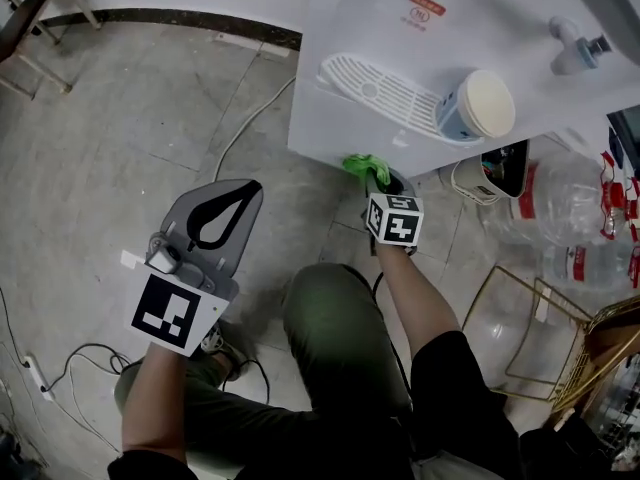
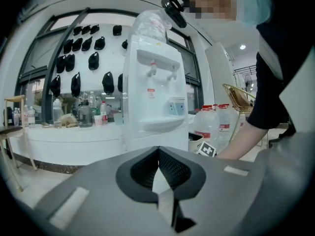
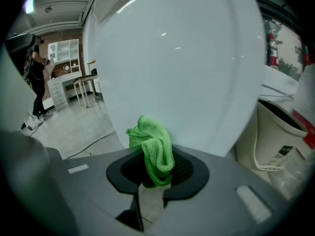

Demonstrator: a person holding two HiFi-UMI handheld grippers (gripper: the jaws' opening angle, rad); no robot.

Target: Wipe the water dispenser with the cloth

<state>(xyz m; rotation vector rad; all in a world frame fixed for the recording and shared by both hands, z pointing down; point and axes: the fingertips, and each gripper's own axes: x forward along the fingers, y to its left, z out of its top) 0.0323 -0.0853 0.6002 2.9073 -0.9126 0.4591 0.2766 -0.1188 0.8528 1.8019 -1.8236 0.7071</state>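
1. Cloth of bright green microfibre (image 1: 360, 164) is seen in the head view as a bunched wad at the tip of the right gripper (image 1: 377, 177), its long axis set along the jaws and its free end pointed at the lower front edge of the tall white plastic water dispenser (image 1: 400, 28). The dispenser stands on a grey concrete floor (image 1: 130, 118), with clear water bottles (image 1: 570, 198) and a gold wire rack (image 1: 535, 333) at its right. The right forearm is stretched forward and down past a bent knee. The left gripper (image 1: 222, 213) is held back at the left over the floor, well apart from the dispenser and aimed forward.

2. In the left gripper view, the left gripper (image 2: 158, 154) is shown with its jaw tips brought together and nothing between them. The dispenser (image 2: 155, 97) is seen upright beyond, with a bottle on top.

3. In the right gripper view, the cloth (image 3: 152, 149) is clamped between the jaws of the right gripper (image 3: 155, 181) and stands up out of them toward the dispenser's plain white panel (image 3: 187, 68), just beside it; actual contact cannot be settled.
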